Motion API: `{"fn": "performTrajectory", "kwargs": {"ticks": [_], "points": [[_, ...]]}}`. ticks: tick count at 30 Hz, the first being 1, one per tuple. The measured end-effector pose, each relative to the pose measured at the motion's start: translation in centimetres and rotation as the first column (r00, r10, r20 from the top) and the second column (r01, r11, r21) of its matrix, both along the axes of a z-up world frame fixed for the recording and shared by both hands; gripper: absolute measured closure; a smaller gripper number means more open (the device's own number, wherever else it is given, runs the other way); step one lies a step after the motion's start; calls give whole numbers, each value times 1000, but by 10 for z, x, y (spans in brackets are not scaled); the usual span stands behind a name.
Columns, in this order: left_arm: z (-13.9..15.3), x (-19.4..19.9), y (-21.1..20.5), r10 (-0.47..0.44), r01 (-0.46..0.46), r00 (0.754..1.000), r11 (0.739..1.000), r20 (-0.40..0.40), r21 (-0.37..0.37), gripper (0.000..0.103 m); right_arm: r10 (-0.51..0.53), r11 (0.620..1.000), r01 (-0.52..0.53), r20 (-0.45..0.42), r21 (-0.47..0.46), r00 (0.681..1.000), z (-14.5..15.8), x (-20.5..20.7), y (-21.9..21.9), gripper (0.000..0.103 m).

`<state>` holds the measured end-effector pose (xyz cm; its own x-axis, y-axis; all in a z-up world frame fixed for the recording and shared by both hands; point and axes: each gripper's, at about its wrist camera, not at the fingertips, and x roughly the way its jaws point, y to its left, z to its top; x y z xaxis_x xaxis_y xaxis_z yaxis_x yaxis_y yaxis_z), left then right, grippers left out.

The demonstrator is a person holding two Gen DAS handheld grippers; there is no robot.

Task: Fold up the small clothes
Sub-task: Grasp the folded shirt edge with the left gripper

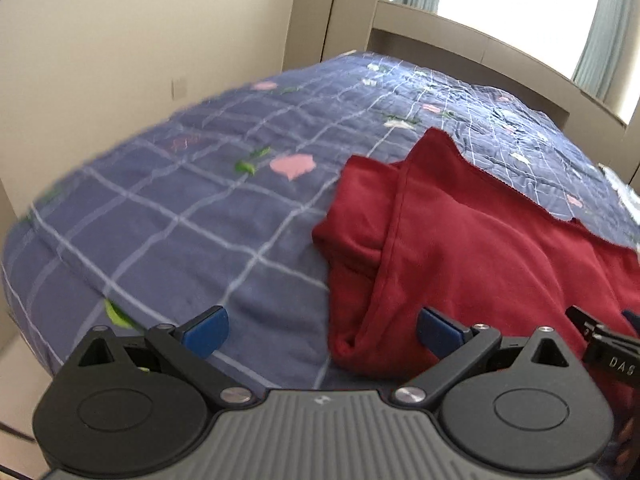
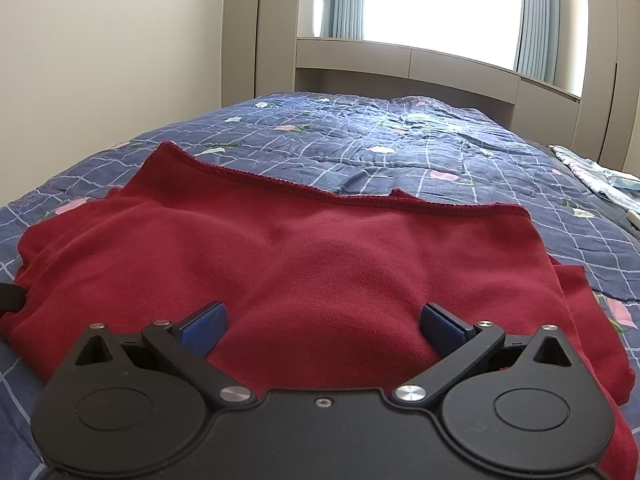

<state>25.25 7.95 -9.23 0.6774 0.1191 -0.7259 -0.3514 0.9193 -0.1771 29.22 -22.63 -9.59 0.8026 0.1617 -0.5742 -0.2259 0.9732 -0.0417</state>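
Observation:
A dark red knit garment [image 2: 320, 256] lies spread on the blue checked bedspread [image 2: 400, 140], its scalloped hem toward the far side. In the left wrist view the red garment [image 1: 472, 248] has a fold along its left edge. My left gripper [image 1: 322, 330] is open and empty, low over the garment's near left edge. My right gripper [image 2: 324, 328] is open and empty, just above the garment's near middle. The right gripper's black body [image 1: 608, 344] shows at the right edge of the left wrist view.
The bedspread [image 1: 180, 208] carries pink and green flower prints. A cream wall [image 1: 120, 40] stands left of the bed. A beige headboard unit [image 2: 400, 60] and a bright curtained window [image 2: 440, 0] are at the far end. A light patterned cloth [image 2: 600, 176] lies at the bed's right edge.

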Motion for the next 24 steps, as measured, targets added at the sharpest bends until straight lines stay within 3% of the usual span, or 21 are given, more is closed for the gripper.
{"fn": "performTrajectory", "kwargs": {"ticks": [8,24], "points": [[-7,10,2,-38,39,999,998,22,-42,0,0,1000,0,0,-1,1000,0,0,0,0],[-7,33,4,-81,81,997,996,8,-32,0,0,1000,0,1,-2,1000,0,0,0,1]]}}
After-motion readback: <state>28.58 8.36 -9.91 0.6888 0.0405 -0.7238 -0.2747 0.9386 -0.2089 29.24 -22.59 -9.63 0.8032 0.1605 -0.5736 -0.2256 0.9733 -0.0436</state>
